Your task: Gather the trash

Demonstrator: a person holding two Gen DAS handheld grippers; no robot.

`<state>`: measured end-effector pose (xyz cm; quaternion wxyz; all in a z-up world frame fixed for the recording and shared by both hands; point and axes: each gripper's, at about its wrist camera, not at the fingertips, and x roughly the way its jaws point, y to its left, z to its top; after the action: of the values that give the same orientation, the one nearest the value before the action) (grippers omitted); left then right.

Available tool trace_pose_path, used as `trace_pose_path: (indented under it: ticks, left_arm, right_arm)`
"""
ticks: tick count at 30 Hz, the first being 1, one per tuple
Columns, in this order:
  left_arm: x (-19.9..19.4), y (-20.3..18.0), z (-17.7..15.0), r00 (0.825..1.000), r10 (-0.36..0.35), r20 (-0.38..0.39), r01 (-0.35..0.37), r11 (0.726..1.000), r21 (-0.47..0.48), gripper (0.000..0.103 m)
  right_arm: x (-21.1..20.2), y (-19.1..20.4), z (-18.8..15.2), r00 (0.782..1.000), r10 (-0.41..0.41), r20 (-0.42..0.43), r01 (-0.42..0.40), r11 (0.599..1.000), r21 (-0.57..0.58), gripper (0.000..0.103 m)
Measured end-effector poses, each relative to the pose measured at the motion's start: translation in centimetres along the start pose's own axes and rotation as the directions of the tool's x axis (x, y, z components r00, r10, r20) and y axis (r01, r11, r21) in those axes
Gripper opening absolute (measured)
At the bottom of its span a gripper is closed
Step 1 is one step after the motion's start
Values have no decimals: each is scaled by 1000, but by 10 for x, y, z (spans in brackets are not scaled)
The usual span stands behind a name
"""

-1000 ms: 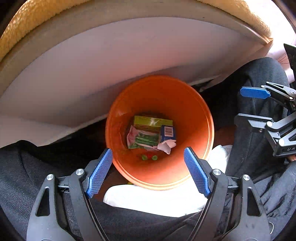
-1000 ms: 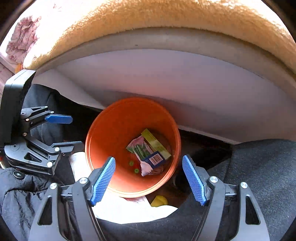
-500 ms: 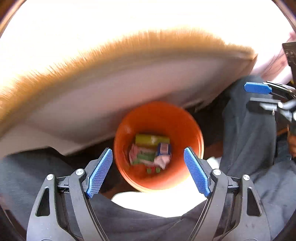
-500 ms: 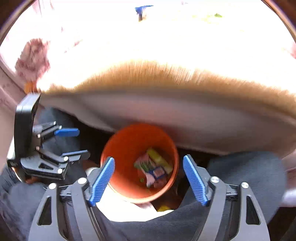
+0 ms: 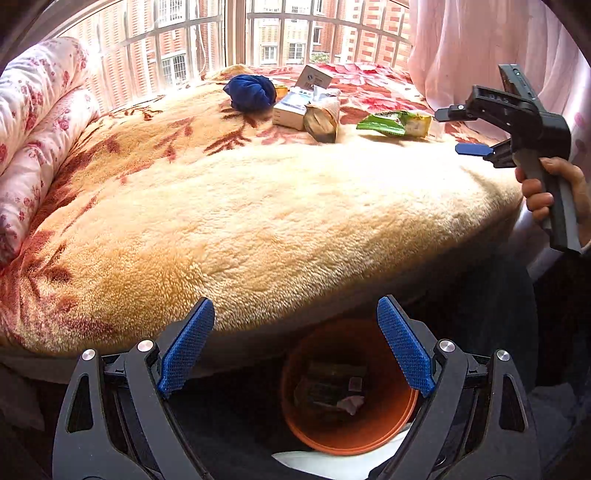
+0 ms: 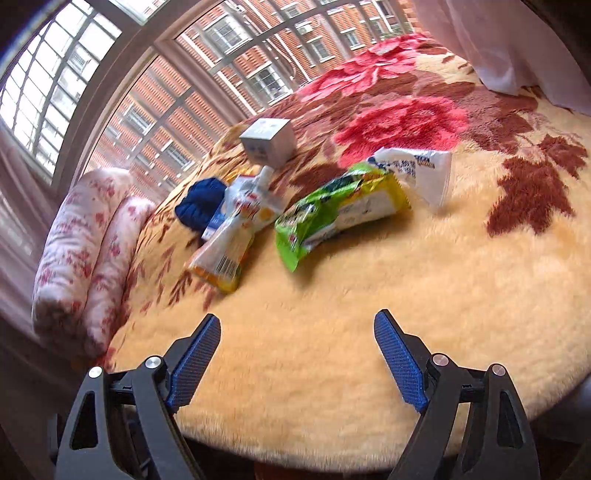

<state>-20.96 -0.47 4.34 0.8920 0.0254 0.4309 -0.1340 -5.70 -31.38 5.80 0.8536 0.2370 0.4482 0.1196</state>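
The orange bin [image 5: 395,424] stands on the floor below the bed edge, with wrappers and a small carton inside. My left gripper [image 5: 295,350] hovers above it, jaws opening, nothing between them. Trash lies at the far side of the fleece blanket [image 5: 277,221]: a green packet [image 5: 395,123], a beige pouch [image 5: 321,118], a white box [image 5: 291,107]. A hand holds my right gripper [image 5: 452,131] over the bed's right edge. In the right wrist view my right gripper [image 6: 297,358] is empty, its jaws opening. Beyond it lie the green packet [image 6: 340,210], a white wrapper [image 6: 417,173] and an orange-white pouch [image 6: 232,236].
A dark blue cloth ball [image 5: 251,92] and a grey cube box [image 6: 267,142] sit among the trash. A rolled floral quilt [image 5: 33,122] lies along the bed's left side. A barred window [image 5: 236,33] and a pink curtain [image 5: 480,55] stand behind. Dark trouser legs flank the bin.
Both grippers rose from over the bin and tilted up, so the bed top and its trash came into view. The right gripper swung away over the bed. Both sets of jaws stand wider.
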Motion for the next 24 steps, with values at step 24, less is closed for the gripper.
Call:
trace_pose_path:
  ticks: [24]
  left_arm:
    - [37,18,44,999,-38,2,38,998,-58,88]
  right_arm:
    - [120,-2,82,987,-158,-22,159,968,195,67]
